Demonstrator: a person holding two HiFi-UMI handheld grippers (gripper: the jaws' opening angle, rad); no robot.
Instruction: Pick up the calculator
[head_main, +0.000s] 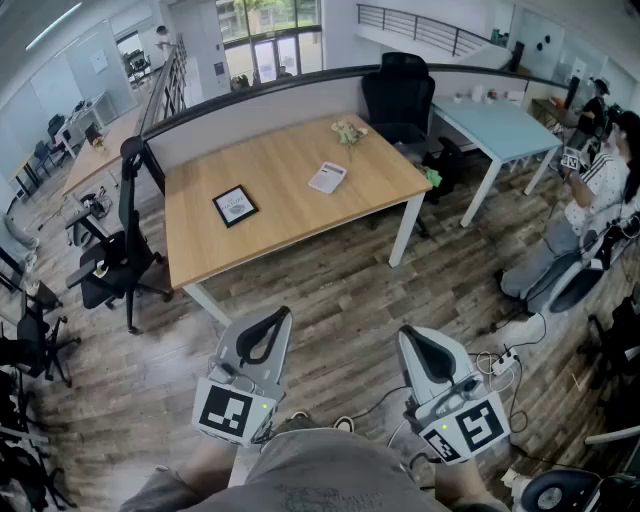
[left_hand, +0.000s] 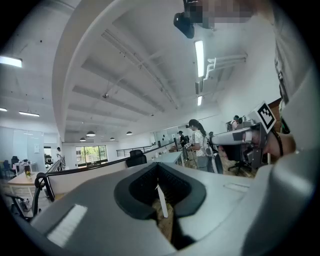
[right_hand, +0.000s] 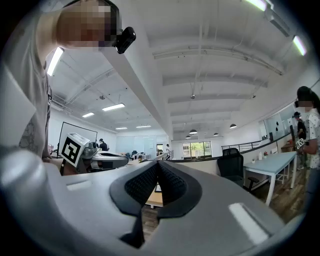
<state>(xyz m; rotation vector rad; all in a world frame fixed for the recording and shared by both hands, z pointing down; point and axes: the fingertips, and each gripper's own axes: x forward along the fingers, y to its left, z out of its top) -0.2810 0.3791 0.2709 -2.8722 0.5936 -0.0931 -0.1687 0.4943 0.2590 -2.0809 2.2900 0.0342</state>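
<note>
**Standing back from the table, both grippers empty**

Both grippers are level and well apart from the wooden table (head_main: 290, 225). The left gripper (head_main: 283, 314) has its jaws pressed together with nothing in them. The right gripper (head_main: 407, 333) is closed and empty too.

The calculator (head_main: 327, 177) lies flat on the right half of the table, nearer the far right corner than the near edge. A black picture frame (head_main: 235, 205) lies to its left, with bare wood between them.

From where I am, the calculator is straight ahead and far off, at a spot between my two grippers. I think the left one is a little nearer, but not by much. Its long side points away from me and leans a bit to the right. I would need to step up to the near edge and open a gripper first.
</note>
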